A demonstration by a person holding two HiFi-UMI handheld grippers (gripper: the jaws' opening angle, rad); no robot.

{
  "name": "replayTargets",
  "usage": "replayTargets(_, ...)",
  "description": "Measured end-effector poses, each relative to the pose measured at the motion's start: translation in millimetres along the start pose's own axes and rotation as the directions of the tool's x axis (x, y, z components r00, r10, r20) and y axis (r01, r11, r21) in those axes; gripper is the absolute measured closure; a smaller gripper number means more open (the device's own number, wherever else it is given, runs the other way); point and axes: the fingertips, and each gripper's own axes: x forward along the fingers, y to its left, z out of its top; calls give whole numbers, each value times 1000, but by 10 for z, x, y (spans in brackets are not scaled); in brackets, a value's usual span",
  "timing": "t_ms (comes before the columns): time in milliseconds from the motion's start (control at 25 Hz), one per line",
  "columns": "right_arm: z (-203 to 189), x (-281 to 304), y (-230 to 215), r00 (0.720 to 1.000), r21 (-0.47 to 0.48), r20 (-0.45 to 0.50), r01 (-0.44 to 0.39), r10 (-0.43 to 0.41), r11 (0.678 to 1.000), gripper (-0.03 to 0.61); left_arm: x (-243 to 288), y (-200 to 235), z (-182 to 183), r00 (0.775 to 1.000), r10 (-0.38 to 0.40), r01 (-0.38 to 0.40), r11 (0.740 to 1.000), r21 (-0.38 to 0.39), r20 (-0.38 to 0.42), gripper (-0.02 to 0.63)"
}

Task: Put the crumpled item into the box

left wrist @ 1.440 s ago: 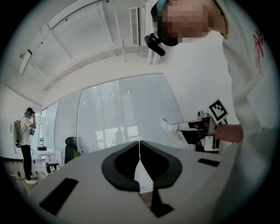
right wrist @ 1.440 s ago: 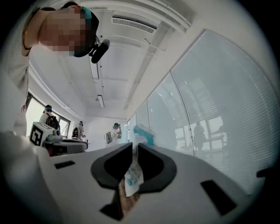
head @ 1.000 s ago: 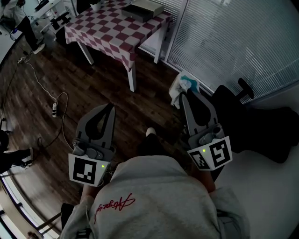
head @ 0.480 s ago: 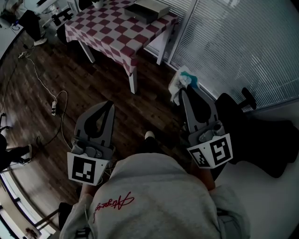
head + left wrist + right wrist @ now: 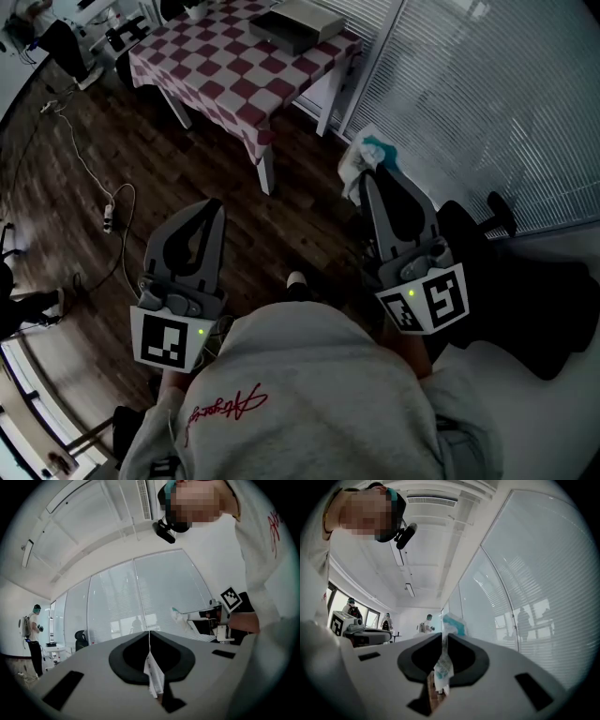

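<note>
A crumpled white and teal item [image 5: 365, 161] sticks out of the tip of my right gripper [image 5: 368, 180], which is shut on it at waist height over the wooden floor. In the right gripper view the same crumpled item [image 5: 442, 673] is pinched between the closed jaws of the right gripper [image 5: 443, 641]. My left gripper [image 5: 214, 206] is shut, and nothing shows past its tip; the left gripper [image 5: 149, 637] has its jaws closed together in its own view. A flat grey box [image 5: 300, 21] lies on the red-and-white checkered table [image 5: 234, 80], far ahead of both grippers.
A glass wall with blinds [image 5: 487, 103] runs along the right. A black office chair [image 5: 492, 248] stands close by my right gripper. A power strip with a white cable [image 5: 110, 218] lies on the floor at left. Other people stand far off.
The table and box have drifted slightly right and down in the head view. Both grippers stay shut in about the same place, the crumpled item still in the right one.
</note>
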Motion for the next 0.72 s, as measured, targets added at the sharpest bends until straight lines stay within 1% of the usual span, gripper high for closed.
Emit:
replayTargets(400,-6,168,-457,1000,0,11,-27,27,1000,529,423,-51,-10,1000,24,-24,1000,17,7,595)
replayTargets(560,-5,250,-518,999,10,9,-48,48,999,529,472,-31,-6,999,47,-47,999,15,5,595)
replayTargets(720,-52,272,-541,998,12,2,-56,56,998,529,496,-33,-71,999,48,-48,999,14,-14,595)
